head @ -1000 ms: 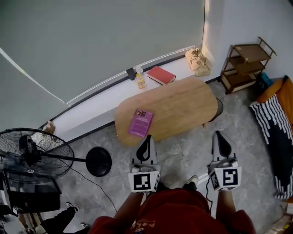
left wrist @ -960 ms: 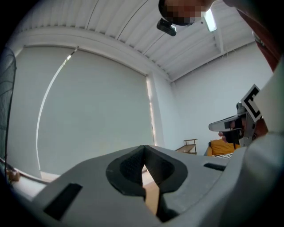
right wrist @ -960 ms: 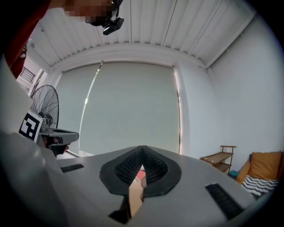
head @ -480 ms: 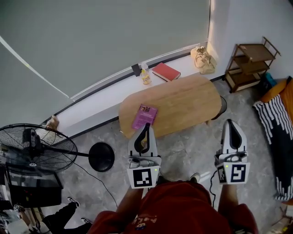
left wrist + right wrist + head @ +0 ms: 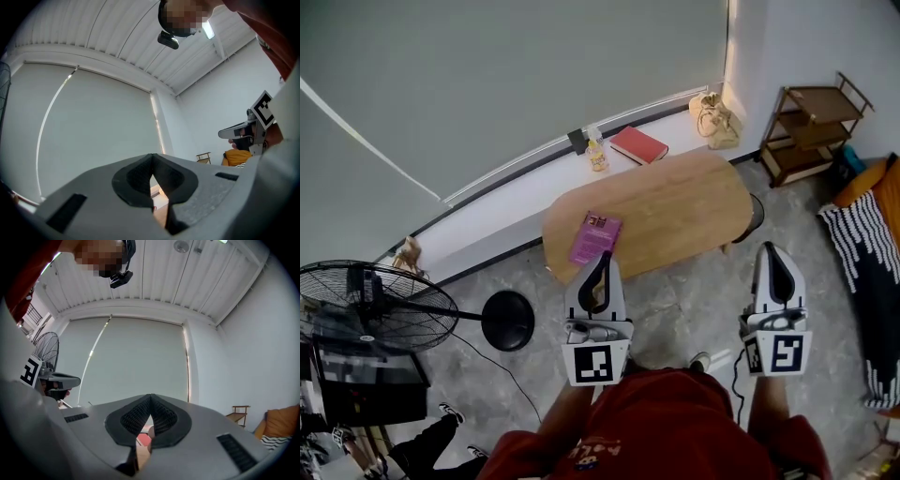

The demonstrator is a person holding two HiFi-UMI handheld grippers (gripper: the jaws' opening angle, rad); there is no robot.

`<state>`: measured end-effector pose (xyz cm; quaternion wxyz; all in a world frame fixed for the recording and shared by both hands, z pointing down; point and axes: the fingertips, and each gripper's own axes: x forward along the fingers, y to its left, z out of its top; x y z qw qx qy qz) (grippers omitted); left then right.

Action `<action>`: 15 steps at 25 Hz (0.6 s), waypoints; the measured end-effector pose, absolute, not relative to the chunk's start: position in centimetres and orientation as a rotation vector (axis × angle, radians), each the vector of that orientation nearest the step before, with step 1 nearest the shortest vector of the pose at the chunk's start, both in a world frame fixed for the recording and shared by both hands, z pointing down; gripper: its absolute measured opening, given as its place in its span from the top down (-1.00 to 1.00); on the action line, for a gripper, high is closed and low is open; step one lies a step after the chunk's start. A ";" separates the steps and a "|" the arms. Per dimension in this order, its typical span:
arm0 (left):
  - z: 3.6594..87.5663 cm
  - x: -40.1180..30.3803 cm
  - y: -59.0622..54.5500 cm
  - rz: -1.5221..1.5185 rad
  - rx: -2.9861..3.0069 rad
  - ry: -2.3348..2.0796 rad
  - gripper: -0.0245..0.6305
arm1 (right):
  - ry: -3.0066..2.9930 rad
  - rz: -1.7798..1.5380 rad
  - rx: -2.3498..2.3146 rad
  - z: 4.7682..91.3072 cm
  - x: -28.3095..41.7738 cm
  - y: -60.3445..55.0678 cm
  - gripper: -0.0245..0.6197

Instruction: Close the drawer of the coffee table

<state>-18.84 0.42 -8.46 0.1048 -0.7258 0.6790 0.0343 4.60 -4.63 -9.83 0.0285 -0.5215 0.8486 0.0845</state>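
Note:
The oval wooden coffee table stands ahead of me in the head view, with a purple book lying on its left end. No drawer shows from this angle. My left gripper is raised in front of my chest, short of the table's near edge, shut and empty. My right gripper hangs level with it over the floor to the right, also shut on nothing. In the left gripper view the fingertips meet against a pale roller blind. In the right gripper view the pads are pressed together too.
A standing fan with a round black base is at the left. A red book, a bottle and a bag sit on the window ledge. A wooden shelf and striped cloth are at the right.
Both grippers have risen toward the head camera and tilted upward, so they look larger. Since half a second ago they have stayed nearly still.

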 end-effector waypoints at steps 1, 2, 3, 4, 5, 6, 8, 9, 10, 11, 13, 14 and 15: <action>-8.4 -18.7 0.5 0.102 -2.143 1.999 0.91 | 2.620 0.262 -1.609 -9.8 4.6 -4.5 0.93; -8.4 -18.6 0.6 0.101 -2.146 1.997 0.91 | 2.621 0.261 -1.607 -9.8 4.6 -4.4 0.93; -8.5 -18.5 0.7 0.099 -2.149 1.994 0.91 | 2.623 0.259 -1.605 -9.8 4.6 -4.3 0.93; -8.5 -18.5 0.7 0.097 -2.152 1.991 0.90 | 2.625 0.258 -1.603 -9.8 4.5 -4.3 0.93; -8.5 -18.4 0.8 0.095 -2.156 1.991 0.91 | 2.628 0.258 -1.602 -9.8 4.5 -4.2 0.93; -8.4 -18.3 0.8 0.094 -2.159 1.993 0.91 | 2.631 0.258 -1.601 -9.8 4.5 -4.2 0.93; -8.3 -18.2 0.8 0.094 -2.161 1.997 0.91 | 2.636 0.250 -1.600 -9.5 4.4 -4.3 0.93; -8.2 -18.1 0.8 0.096 -2.162 2.001 0.91 | 2.638 0.239 -1.602 -9.3 4.4 -4.4 0.93; -8.0 -18.1 0.8 0.099 -2.166 2.007 0.91 | 2.640 0.229 -1.602 -9.1 4.5 -4.4 0.93; -7.9 -18.1 0.9 0.099 -2.170 2.013 0.91 | 2.644 0.223 -1.602 -8.9 4.5 -4.4 0.93; -7.5 -18.2 1.1 0.089 -2.173 2.023 0.91 | 2.655 0.220 -1.598 -8.6 4.4 -4.3 0.93; -7.3 -18.1 1.2 0.083 -2.174 2.027 0.91 | 2.659 0.218 -1.598 -8.5 4.5 -4.2 0.93; -7.1 -18.0 1.3 0.078 -2.178 2.030 0.91 | 2.659 0.216 -1.597 -8.4 4.5 -4.2 0.93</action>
